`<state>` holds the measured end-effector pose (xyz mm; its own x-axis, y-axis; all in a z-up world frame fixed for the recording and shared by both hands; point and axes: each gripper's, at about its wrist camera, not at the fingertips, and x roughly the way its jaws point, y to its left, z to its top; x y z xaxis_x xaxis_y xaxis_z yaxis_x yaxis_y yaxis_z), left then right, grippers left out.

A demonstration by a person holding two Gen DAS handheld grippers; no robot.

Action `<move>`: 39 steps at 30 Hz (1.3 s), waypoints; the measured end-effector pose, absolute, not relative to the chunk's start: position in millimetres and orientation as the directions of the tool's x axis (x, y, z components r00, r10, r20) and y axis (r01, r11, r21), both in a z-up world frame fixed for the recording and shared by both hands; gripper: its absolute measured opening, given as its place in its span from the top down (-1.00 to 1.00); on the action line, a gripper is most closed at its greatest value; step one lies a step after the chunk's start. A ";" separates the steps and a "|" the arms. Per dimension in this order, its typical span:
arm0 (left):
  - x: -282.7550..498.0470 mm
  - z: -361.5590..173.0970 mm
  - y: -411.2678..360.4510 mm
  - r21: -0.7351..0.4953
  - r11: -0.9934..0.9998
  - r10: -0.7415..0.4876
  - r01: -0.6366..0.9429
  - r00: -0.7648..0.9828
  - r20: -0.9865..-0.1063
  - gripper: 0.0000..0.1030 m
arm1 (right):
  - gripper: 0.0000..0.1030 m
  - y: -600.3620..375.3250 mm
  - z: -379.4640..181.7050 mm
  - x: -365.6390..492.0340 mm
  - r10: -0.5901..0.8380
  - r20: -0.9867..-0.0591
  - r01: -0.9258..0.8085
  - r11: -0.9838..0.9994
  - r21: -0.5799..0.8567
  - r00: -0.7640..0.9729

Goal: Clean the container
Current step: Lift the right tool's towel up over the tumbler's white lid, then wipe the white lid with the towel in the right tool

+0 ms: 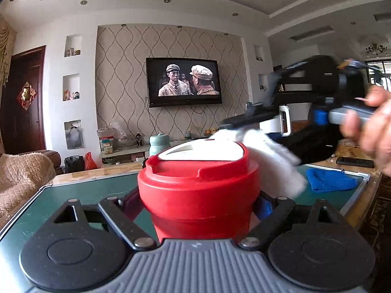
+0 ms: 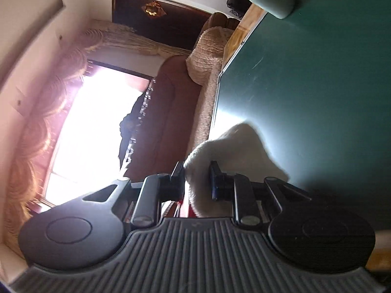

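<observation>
Two grips: left gripper jaws clamp the rigid, smooth, likely slippery red container below its lid, while right gripper jaws pinch a soft white cloth

A red container of smooth, slightly glossy plastic, capped by a white plastic lid, stands on a matt green tabletop marked with fine scratches. A white cloth, fluffy and apparently terry though blurred, hangs beside it. A blue cloth looks nubby. The left gripper shows matt black plastic links, metal rivets and a ribbed grey body.
</observation>
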<state>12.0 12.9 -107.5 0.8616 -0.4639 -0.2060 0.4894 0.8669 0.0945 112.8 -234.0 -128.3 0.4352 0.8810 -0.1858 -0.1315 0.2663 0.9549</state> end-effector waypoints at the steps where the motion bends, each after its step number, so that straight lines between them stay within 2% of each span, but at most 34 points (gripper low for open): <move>1: 11.6 -107.6 13.1 0.094 0.867 -0.464 0.490 0.861 -0.206 -0.76 | 0.51 -235.4 -129.7 106.6 0.881 -0.182 -0.130 0.262 0.956 0.436; 7: 12.7 -107.5 13.0 0.112 0.862 -0.467 0.495 0.860 -0.208 -0.76 | 0.51 -225.2 -131.9 125.2 0.862 -0.228 -0.099 0.303 0.948 0.453; 11: 14.4 -106.4 14.5 0.109 0.860 -0.468 0.498 0.857 -0.217 -0.76 | 0.51 -196.0 -108.3 152.2 0.860 -0.319 -0.188 0.417 0.890 0.399; 18: 15.2 -103.7 15.1 0.101 0.866 -0.457 0.490 0.856 -0.241 -0.77 | 0.51 -124.2 -52.0 155.7 0.757 -0.569 -0.461 0.649 0.605 0.321; 20: 16.8 -104.4 13.7 0.103 0.862 -0.458 0.496 0.850 -0.262 -0.70 | 0.51 -116.4 -41.3 141.0 0.728 -0.604 -0.511 0.673 0.535 0.326; 23: 16.2 -110.6 8.1 0.109 0.852 -0.463 0.511 0.835 -0.296 -0.61 | 0.51 -107.2 -31.4 124.5 0.729 -0.617 -0.552 0.658 0.513 0.296; 27: 15.8 -109.6 7.9 0.091 0.865 -0.448 0.493 0.841 -0.303 -0.62 | 0.51 -90.1 -20.7 105.8 0.663 -0.666 -0.591 0.703 0.396 0.342; 36: 31.9 -104.8 18.4 0.044 0.878 -0.432 0.476 0.830 -0.353 -0.60 | 0.51 -76.7 -9.5 86.9 0.677 -0.639 -0.693 0.656 0.300 0.365; 39: 38.3 -104.4 23.8 0.019 0.880 -0.436 0.475 0.823 -0.364 -0.60 | 0.53 -71.9 -10.1 73.5 0.648 -0.667 -0.717 0.654 0.241 0.367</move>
